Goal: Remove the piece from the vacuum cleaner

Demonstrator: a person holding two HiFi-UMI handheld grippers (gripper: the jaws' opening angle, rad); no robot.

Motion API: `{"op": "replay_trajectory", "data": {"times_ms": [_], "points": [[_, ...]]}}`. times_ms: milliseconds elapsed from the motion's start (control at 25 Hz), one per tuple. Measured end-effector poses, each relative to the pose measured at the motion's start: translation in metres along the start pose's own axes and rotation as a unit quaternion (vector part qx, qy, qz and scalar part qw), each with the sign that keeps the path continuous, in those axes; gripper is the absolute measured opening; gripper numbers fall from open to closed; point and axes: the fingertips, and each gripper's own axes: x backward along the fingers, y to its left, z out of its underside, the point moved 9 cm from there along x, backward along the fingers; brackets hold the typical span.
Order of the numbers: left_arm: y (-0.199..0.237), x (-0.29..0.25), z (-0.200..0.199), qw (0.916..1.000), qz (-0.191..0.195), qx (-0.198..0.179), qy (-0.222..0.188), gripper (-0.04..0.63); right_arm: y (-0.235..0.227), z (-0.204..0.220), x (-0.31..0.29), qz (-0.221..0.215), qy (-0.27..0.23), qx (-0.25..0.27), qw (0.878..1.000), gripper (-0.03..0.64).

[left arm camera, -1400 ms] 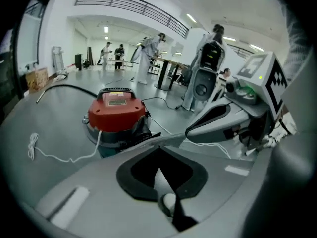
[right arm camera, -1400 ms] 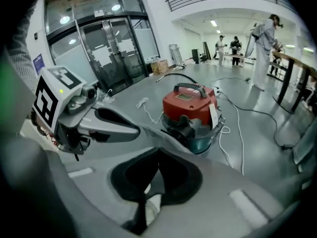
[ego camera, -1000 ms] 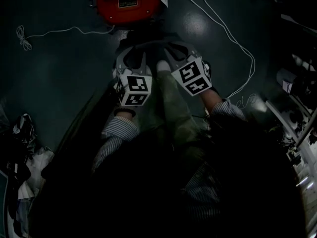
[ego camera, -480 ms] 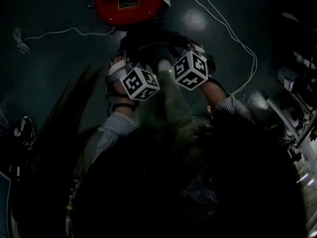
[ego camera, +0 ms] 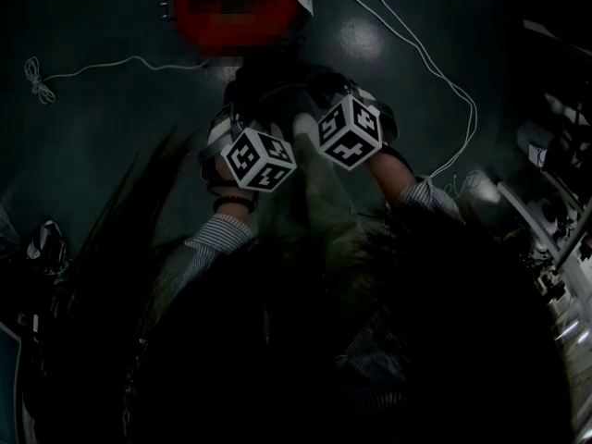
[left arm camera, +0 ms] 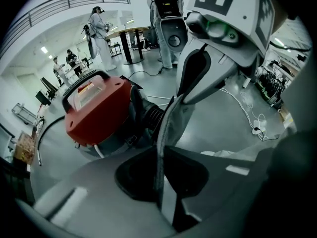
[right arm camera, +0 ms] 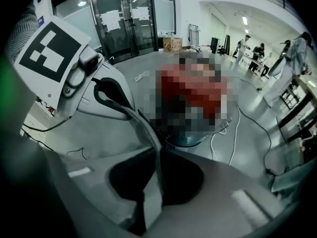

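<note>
After spreading wide, the left tool (left arm camera: pixel 161 152) and right tool (right arm camera: pixel 156 152) are clenching shut on nothing, with the red vacuum cleaner (left arm camera: pixel 96 110) on the floor (left arm camera: pixel 218 118) just ahead, so removal has not begun.

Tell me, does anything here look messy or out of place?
Only the thin white cord: it trails loose across the dark floor beside the red canister vacuum cleaner, ending in a small tangle. Nothing looks spilled or broken.
</note>
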Motion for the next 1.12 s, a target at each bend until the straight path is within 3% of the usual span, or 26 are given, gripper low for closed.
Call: {"op": "replay_trajectory", "data": {"times_ms": [400,520,680,920,1120], "points": [[-0.022,0.021,0.005,0.999,0.02,0.04,0.005,0.024,0.022,0.011,0.02,-0.008,0.003,-0.016,1.0,0.032],[-0.024,0.045,-0.003,0.9974,0.019,0.069,0.001,0.023,0.028,0.01,0.042,-0.007,-0.008,-0.038,0.999,0.031],[-0.027,0.094,-0.019,0.9929,0.013,0.118,-0.008,0.023,0.041,0.003,0.089,-0.01,-0.024,-0.075,0.997,0.032],[-0.035,0.186,-0.047,0.9864,0.003,0.16,-0.037,0.023,0.056,-0.022,0.183,0.002,-0.069,-0.128,0.989,0.032],[-0.044,0.26,-0.065,0.9713,0.04,0.222,-0.075,0.024,0.074,-0.031,0.261,0.007,-0.115,-0.152,0.982,0.031]]}}
